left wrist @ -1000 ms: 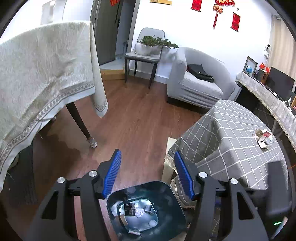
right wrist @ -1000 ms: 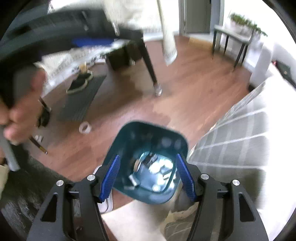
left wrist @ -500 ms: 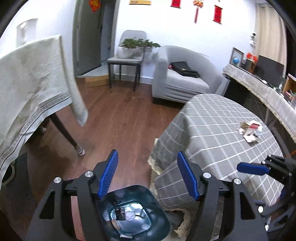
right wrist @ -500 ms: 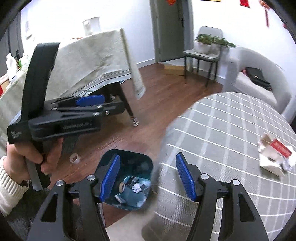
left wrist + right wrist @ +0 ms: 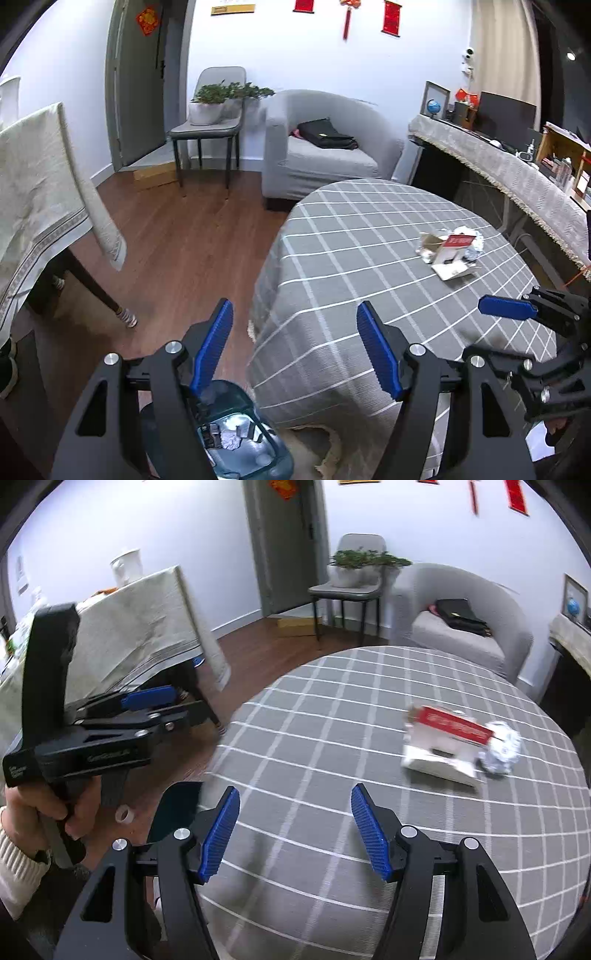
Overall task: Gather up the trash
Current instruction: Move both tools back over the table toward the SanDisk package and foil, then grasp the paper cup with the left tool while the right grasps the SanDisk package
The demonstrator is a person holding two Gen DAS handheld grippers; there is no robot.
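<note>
- Torn carton [image 5: 451,254] and crumpled wrapper [image 5: 500,746] lie on the checked round table [image 5: 351,266] at 2 o'clock; nothing blocks them.
- Left view alone shows the bin's [image 5: 236,446] contents — the right shows only its rim.
- Left gripper [image 5: 295,354] and right gripper [image 5: 293,834] — both angled downward, spread, empty.

- You can't read any text here.
- The red label on the box [image 5: 452,729] is blurred.
- The print on the left hand-held gripper [image 5: 147,698] is too small.
</note>
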